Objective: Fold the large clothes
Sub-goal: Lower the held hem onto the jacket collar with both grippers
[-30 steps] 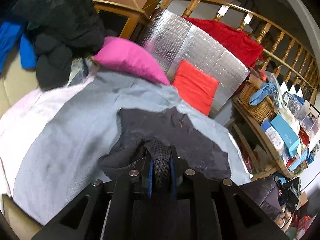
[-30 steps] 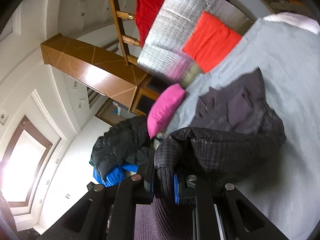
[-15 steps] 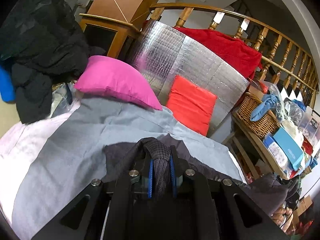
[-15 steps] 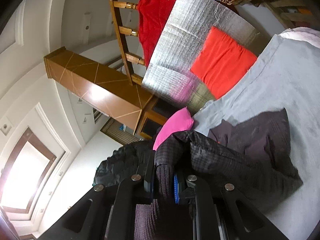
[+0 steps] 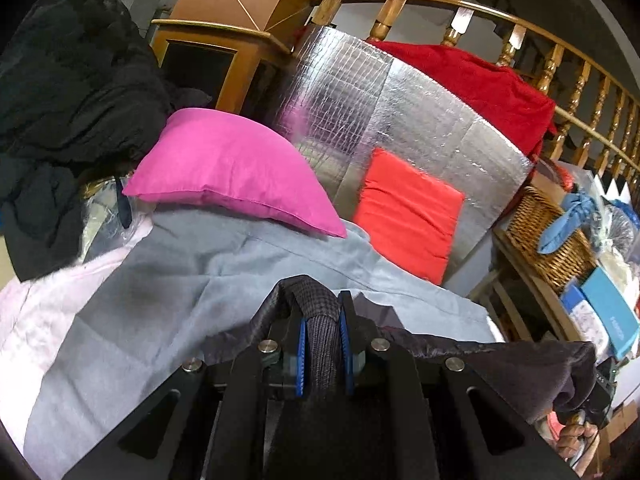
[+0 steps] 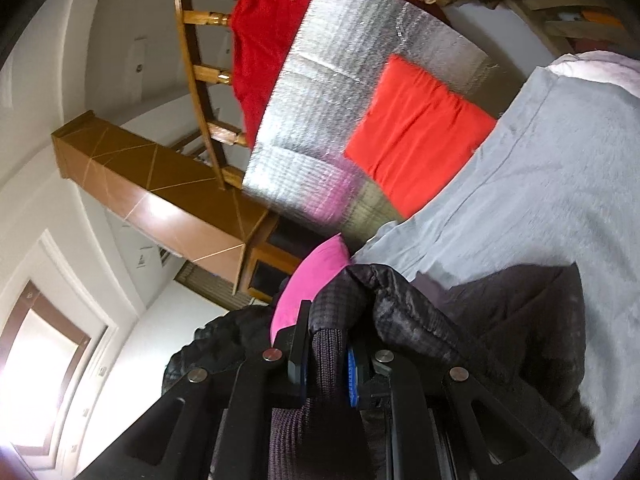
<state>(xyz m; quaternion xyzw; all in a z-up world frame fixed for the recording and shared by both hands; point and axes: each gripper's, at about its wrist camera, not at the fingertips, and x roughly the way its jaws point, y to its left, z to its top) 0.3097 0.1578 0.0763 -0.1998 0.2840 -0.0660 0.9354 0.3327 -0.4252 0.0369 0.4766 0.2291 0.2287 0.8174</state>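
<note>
The dark jacket (image 5: 320, 344) runs out of frame at the bottom in both wrist views, its full shape unseen; the black clothes pile (image 5: 60, 92) is cropped at upper left.

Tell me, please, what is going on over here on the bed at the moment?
A person is folding a dark checked jacket with two handheld grippers. The left gripper and the right gripper are each clamped on a ribbed knit part of it. The jacket is lifted, with part of it on the grey sheet. A pink pillow lies behind.
</note>
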